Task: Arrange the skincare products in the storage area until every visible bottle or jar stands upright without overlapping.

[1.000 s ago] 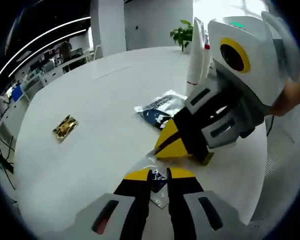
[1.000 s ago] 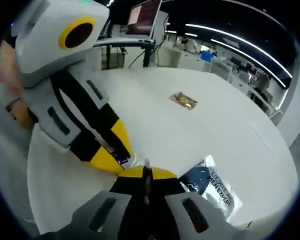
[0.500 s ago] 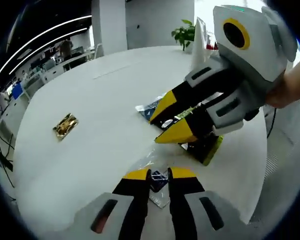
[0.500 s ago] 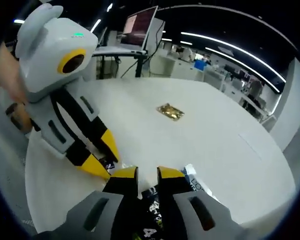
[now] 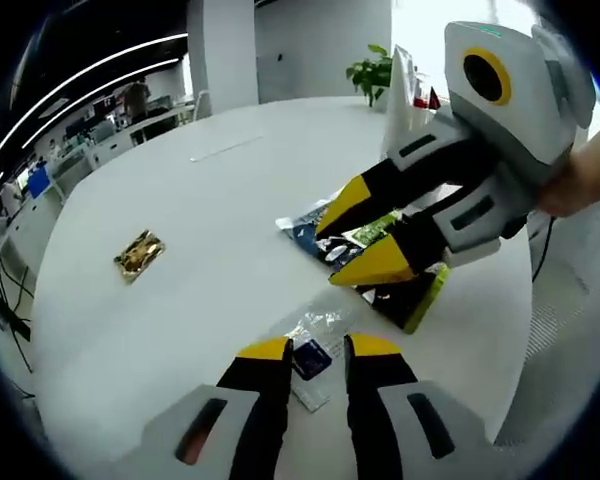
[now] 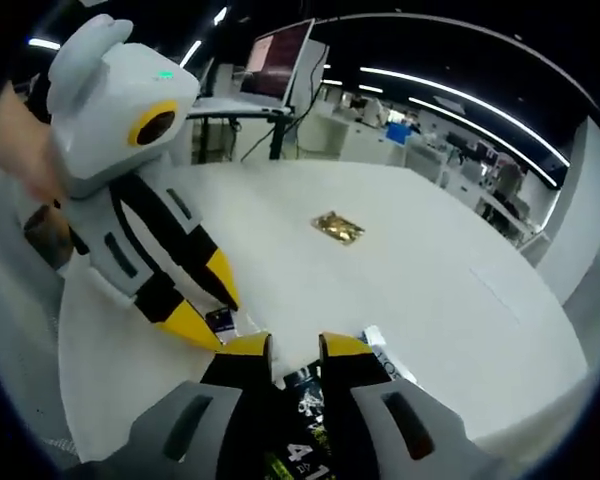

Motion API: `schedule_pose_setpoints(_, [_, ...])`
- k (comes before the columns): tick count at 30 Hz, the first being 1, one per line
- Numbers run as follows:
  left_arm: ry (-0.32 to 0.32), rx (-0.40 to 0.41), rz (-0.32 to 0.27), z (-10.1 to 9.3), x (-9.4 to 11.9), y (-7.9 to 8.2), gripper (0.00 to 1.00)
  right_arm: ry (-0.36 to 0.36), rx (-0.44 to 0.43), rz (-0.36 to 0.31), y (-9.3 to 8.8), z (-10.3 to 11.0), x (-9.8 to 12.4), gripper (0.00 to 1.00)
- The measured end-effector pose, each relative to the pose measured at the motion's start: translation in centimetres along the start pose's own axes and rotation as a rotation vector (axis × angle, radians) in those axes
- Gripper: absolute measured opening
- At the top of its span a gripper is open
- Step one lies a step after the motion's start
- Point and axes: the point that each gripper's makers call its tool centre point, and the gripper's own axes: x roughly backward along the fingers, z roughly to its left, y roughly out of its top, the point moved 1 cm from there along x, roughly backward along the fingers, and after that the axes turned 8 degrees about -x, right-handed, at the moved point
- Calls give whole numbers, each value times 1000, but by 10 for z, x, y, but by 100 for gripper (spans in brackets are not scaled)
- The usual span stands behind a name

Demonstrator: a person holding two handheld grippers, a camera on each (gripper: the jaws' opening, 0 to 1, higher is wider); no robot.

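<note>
Now the left gripper hangs spread over a small dark sachet in clear wrap on the white table. Nearby, the right gripper is parted above a black-and-green packet; its print shows a "4". Just beside lies a blue pack, writing unreadable. Well apart sits a gold sachet.

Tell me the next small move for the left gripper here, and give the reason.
Probably close the left gripper on the small clear sachet: its jaws stand open on either side of it on the white table, while the right gripper, also open, hovers over the dark and green packets farther along.
</note>
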Motion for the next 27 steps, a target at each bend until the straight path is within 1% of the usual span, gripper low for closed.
schedule_pose_setpoints(4, [23, 25, 13, 7, 6, -6, 29, 0, 4, -1, 0, 3, 7, 23])
schedule_pose_setpoints(8, [32, 42, 13, 8, 11, -6, 34, -3, 3, 1, -1, 5, 16, 29])
schedule_pose_setpoints(11, [29, 58, 12, 9, 13, -7, 37, -3, -8, 6, -5, 6, 18, 33])
schedule_pose_setpoints(15, [30, 79, 17, 5, 20, -7, 43, 1, -8, 6, -6, 9, 26, 38])
schedule_pose_setpoints(19, [24, 92, 18, 1, 28, -7, 46, 5, -16, -8, -3, 14, 38, 43])
schedule_pose_setpoints(23, [27, 111, 7, -2, 36, -3, 57, 0, -25, -22, -1, 17, 50, 47])
schedule_pose_setpoints(27, [25, 121, -1, -4, 41, -2, 60, -8, -30, -34, 0, 19, 67, 54])
